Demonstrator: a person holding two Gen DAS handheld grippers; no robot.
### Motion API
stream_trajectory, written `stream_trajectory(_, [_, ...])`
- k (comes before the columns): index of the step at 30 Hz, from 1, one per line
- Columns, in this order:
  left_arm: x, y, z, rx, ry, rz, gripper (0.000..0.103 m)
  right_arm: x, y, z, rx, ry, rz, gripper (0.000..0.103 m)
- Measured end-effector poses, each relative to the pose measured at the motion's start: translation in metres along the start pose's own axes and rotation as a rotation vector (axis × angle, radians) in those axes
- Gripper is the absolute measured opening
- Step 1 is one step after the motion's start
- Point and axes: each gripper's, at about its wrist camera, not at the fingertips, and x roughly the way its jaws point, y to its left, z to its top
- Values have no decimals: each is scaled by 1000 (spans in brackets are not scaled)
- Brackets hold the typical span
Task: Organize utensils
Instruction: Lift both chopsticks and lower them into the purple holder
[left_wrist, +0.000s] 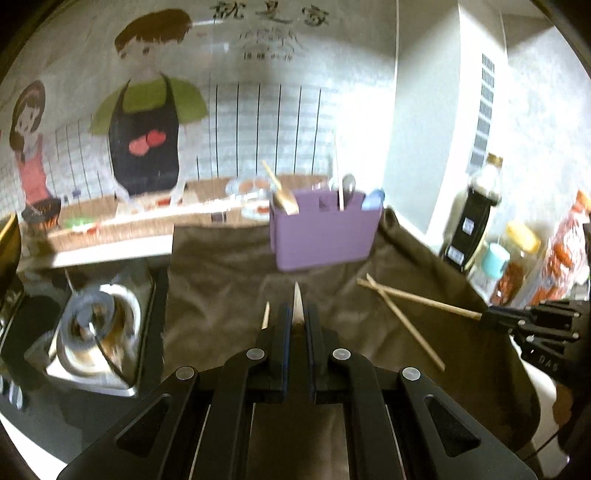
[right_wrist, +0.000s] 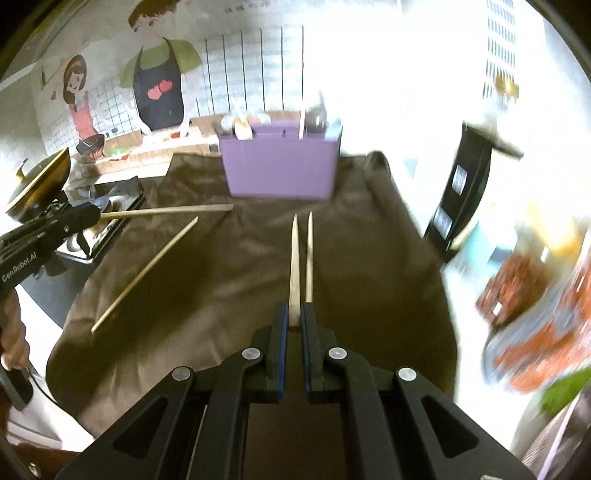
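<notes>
Chopsticks (right_wrist: 295, 273), four, two per gripper (right_wrist: 293, 321)

— What covers the desk (right_wrist: 417, 177)?
— A brown cloth (right_wrist: 229, 295).
— And on the cloth?
— A purple holder (right_wrist: 280, 170) standing at the back, one loose chopstick (right_wrist: 144, 275) lying nearer.

Cartoon wall mural (left_wrist: 147, 110), brown tablecloth (left_wrist: 221, 266)

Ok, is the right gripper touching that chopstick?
Touching. The right wrist view shows the right gripper shut on the chopstick, pads pressing both its sides.
</notes>
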Motion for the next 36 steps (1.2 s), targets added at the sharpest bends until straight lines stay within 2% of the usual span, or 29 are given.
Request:
stream_trajectory(7, [12,6,71,-26,-38,-54,7,-29,-2,83,-84,-113,-29,5])
stream_trajectory(8, [16,6,86,-22,-45,-50,7,-33,-2,99,-100,-136,-39,5])
stream_trajectory(9, [18,5,99,-13,-54,-37,6,-38,-3,130,-126,-169,-66,5])
stream_trajectory(10, [19,5,111,-3,-67,-24,6,-38,-3,130,-126,-169,-66,5])
stream_trajectory(13, [17,4,149,5,-99,-30,6,-48,-5,170,-137,-201,-96,5])
stream_trajectory(21, [-23,3,253,-16,-216,-119,6,-102,-17,260,-105,-299,-89,5])
stream_trajectory(25, [-26,-1,292,-14,-283,-113,6,-117,-25,303,-59,-352,-68,5])
stream_trajectory(29, [-1,-1,310,-49,-279,-124,6,-102,-29,334,-25,-369,-35,5])
stream_trajectory(31, [17,-1,311,-54,-271,-117,6,-96,-29,337,-21,-367,-32,5])
stream_trajectory(36, [71,8,301,-55,-207,-104,6,-44,-28,344,-5,-318,-5,5])
